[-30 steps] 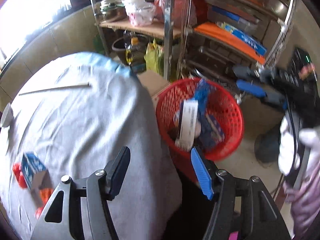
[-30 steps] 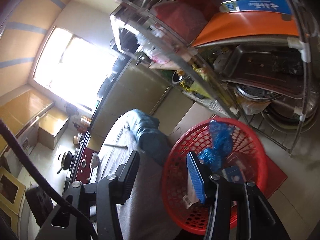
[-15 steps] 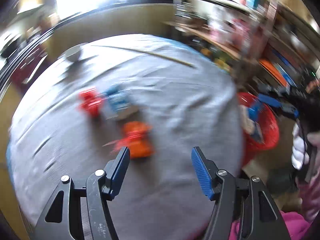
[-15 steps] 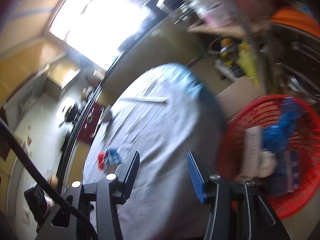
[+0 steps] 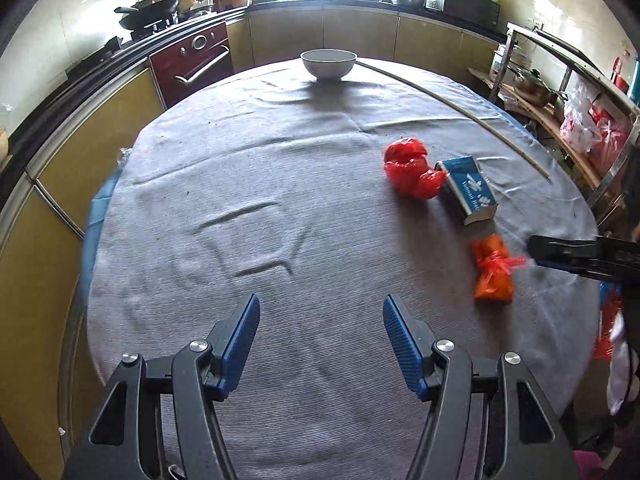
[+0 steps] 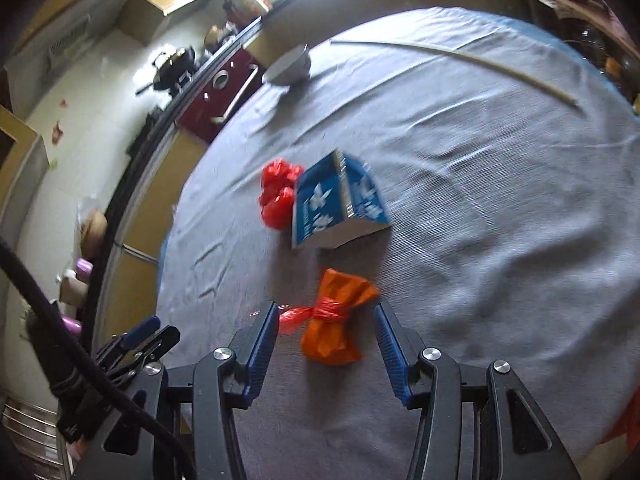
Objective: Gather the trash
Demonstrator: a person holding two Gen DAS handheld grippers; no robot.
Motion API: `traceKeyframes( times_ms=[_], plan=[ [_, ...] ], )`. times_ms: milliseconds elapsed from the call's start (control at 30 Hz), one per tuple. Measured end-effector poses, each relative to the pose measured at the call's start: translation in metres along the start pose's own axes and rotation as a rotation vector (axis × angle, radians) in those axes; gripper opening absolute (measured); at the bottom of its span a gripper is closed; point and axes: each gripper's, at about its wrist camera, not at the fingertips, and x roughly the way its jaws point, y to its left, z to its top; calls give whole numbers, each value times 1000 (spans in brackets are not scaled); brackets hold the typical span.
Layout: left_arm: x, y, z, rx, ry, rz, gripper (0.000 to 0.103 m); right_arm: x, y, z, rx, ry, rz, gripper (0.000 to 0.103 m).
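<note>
Left wrist: grey tablecloth (image 5: 280, 208), kitchen cabinets (image 5: 360, 36) behind; both grippers' fingers apart, empty.

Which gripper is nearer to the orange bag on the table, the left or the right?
Right. The right gripper has the orange bag between its open fingers; the left gripper is over bare cloth, away from it.

Orange bag (image 6: 334, 322), box (image 6: 338, 202), red bag (image 6: 276, 196)

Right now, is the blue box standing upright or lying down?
Lying down. The blue box rests on a broad face on the grey tablecloth, beside the red bag.
</note>
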Motion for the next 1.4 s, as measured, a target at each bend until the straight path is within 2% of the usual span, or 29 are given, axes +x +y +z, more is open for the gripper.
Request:
traceKeyframes(
  times_ms=[267, 300, 367, 633, 733, 867, 1000, 1200, 1400],
  plan=[
    [3, 6, -7, -21, 5, -14, 65, 58, 17, -1, 0, 100, -118, 52],
    [3, 6, -8, -19, 8, -17, 65, 59, 23, -2, -40, 72, -150, 52],
    [3, 4, -9, -17, 11, -18, 65, 63, 31, -2, -90, 64, -184, 41],
    [9, 0, -2, -61, 39, -26, 65, 59, 35, -22, -159, 33, -191, 37],
    [19, -14, 9, -57, 58, -4, 65, 46, 26, -26, -150, 12, -186, 37],
    [19, -36, 19, -46, 62, -32, 65, 15, 14, -30, -143, -45, -201, 37],
    [8, -57, 19, 10, 41, -42, 65, -27, -12, -34, -89, -132, -218, 37],
    [1, -78, 11, 60, 57, -44, 65, -101, -78, -36, 72, -273, -281, 37],
    [-9, -98, 8, 113, 46, -42, 65, -177, -165, -62, 260, -386, -405, 37]
  ],
)
